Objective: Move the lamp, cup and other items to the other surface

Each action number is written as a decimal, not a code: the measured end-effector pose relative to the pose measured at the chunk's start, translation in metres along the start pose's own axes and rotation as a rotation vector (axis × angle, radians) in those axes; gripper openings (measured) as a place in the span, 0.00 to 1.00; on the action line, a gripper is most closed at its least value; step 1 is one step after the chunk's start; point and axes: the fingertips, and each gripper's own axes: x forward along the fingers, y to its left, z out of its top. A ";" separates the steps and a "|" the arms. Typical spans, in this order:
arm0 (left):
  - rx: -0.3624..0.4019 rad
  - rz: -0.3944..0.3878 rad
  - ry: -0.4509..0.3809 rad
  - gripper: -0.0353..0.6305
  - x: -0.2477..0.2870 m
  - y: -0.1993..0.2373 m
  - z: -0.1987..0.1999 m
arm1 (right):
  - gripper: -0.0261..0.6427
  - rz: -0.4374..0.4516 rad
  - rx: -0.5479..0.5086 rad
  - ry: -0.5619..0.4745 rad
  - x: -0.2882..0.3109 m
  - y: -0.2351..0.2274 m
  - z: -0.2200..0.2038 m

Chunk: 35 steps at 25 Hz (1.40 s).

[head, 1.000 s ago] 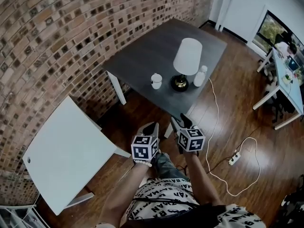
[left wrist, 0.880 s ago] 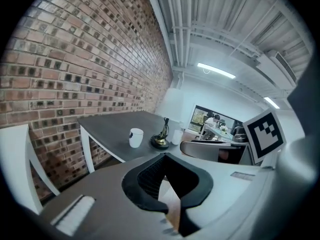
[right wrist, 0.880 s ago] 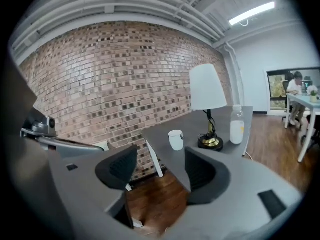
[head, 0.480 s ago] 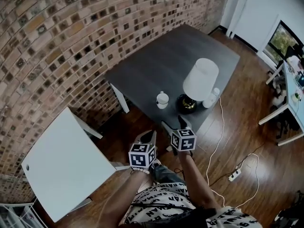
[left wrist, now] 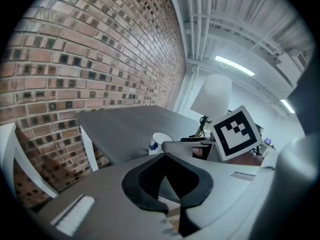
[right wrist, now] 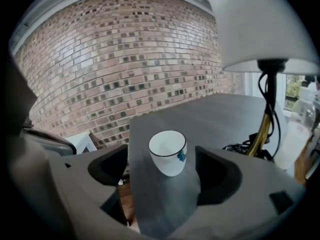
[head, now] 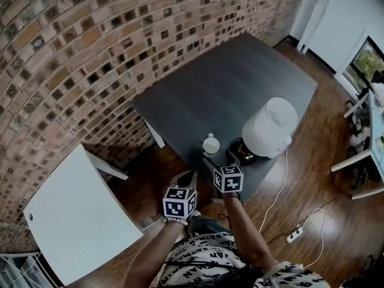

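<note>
A white cup [head: 211,145] with a blue mark stands near the front edge of the dark table [head: 222,89]. Just to its right is the lamp [head: 270,128], a white shade on a brass stem over a dark base. My right gripper [head: 219,162] is at the table's edge, pointing at the cup. In the right gripper view the cup [right wrist: 168,159] sits just ahead of the right gripper [right wrist: 164,173], whose jaws are opening wide and touch nothing. My left gripper [head: 187,179] hangs lower and left, short of the table, shut and empty. The left gripper view shows cup [left wrist: 159,142] and lamp [left wrist: 212,94].
A white table [head: 78,221] stands to the lower left by the brick wall [head: 90,53]. A pale bottle [right wrist: 292,144] stands beyond the lamp stem. The lamp's white cord [head: 277,188] runs over the wooden floor to a power strip [head: 295,235].
The dark table, cup and lamp have drawn closer in the head view. Both grippers have moved forward, the right one up to the table's edge by the cup.
</note>
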 end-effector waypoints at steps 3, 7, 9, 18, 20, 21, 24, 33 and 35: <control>-0.007 0.013 0.010 0.05 0.020 0.008 -0.002 | 0.71 0.006 -0.024 0.022 0.025 -0.007 -0.001; -0.012 0.024 0.023 0.05 0.041 0.017 -0.006 | 0.70 0.011 -0.042 0.039 0.050 -0.012 -0.003; -0.017 0.033 0.024 0.05 0.049 0.022 -0.008 | 0.70 0.015 -0.055 0.041 0.060 -0.013 -0.003; -0.041 0.063 0.033 0.05 0.063 0.039 -0.014 | 0.69 0.031 -0.119 0.070 0.085 -0.010 -0.007; -0.047 0.070 0.030 0.05 0.063 0.041 -0.012 | 0.68 0.035 -0.125 0.069 0.086 -0.009 -0.006; -0.050 0.074 0.029 0.05 0.062 0.042 -0.011 | 0.68 0.036 -0.127 0.067 0.086 -0.010 -0.005; -0.059 0.082 0.023 0.05 0.058 0.045 -0.009 | 0.68 0.038 -0.140 0.057 0.085 -0.009 -0.001; -0.127 0.155 0.000 0.05 0.006 0.058 -0.006 | 0.67 0.112 -0.213 0.065 0.058 0.047 0.019; -0.149 0.189 -0.017 0.05 -0.013 0.065 -0.006 | 0.68 0.146 -0.241 0.067 0.052 0.069 0.023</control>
